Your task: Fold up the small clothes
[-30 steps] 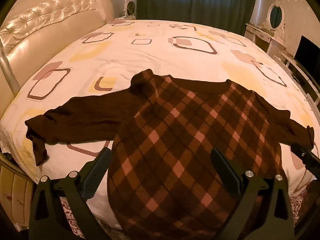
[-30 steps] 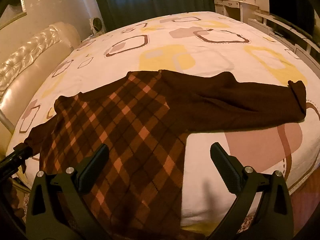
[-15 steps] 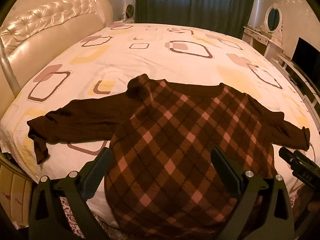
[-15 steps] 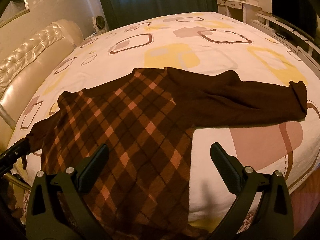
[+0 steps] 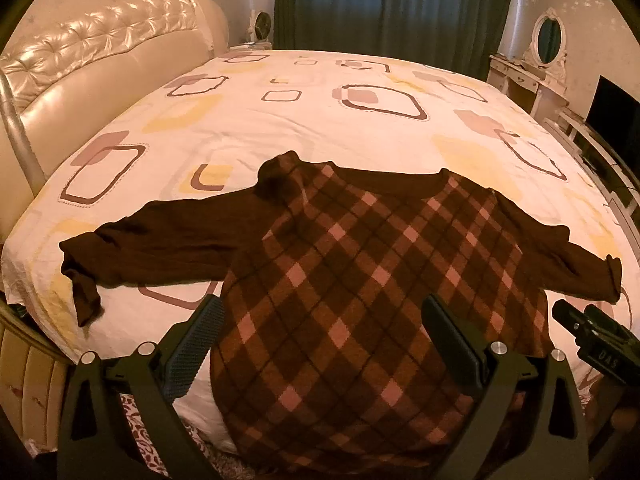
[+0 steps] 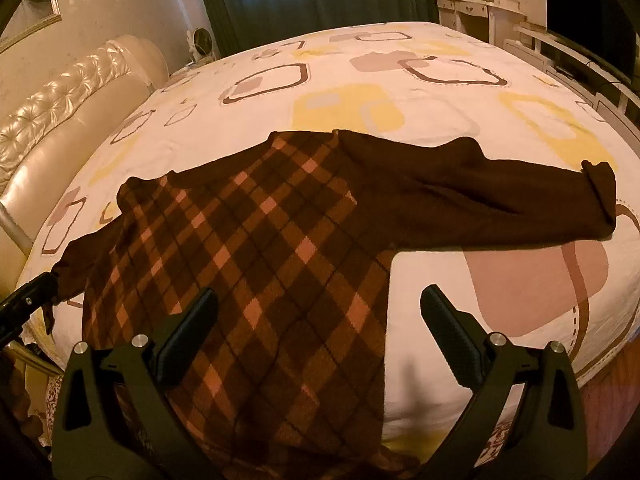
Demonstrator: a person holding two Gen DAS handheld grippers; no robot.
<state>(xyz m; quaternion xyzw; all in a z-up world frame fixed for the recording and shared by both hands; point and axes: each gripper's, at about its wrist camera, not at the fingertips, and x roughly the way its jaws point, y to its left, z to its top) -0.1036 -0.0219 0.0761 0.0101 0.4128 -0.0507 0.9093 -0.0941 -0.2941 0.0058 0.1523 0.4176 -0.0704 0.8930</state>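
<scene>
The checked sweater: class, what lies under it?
The sweater lies spread flat on the patterned bedsheet, both sleeves out, hem hanging over the near bed edge. Whatever sheet pattern sits beneath it is covered. Both grippers hover open above.

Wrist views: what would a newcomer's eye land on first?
The brown argyle sweater spread flat near the front edge of the bed, both plain dark sleeves stretched out sideways, hem hanging over the edge. Next, the open left gripper and right gripper, hovering over the sweater's lower part and holding nothing. Behind, the tufted cream headboard at left and dark curtains at the far wall.
</scene>
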